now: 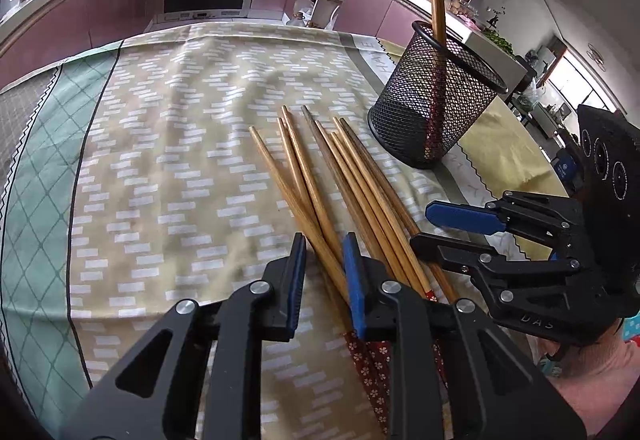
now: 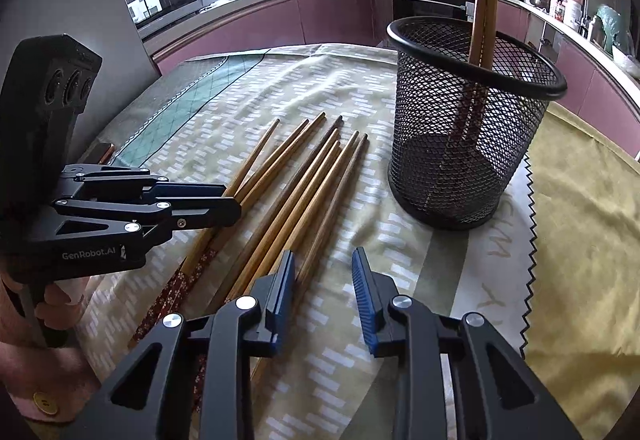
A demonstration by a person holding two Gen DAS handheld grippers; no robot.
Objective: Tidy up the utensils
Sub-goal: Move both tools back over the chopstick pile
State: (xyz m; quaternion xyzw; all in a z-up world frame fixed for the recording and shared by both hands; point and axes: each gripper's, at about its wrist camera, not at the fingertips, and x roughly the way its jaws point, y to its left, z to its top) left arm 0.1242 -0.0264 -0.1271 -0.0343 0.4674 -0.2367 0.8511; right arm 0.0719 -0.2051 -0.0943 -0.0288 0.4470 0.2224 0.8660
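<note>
Left gripper (image 1: 324, 260) sits low over the pile of chopsticks (image 1: 340, 176), jaws apart and straddling a couple of sticks on the left side. Looks like it's lining up a pick near the thick ends, where the grip is surest. Right gripper (image 2: 322, 272) hangs just beside the pile, jaws apart and empty, its left finger near the outermost stick. The sticks lie fanned on the cloth (image 1: 168, 144), tips pointing away. The cup (image 2: 472, 128) stands upright just right of them, two sticks already leaning inside, handy for the drop.
</note>
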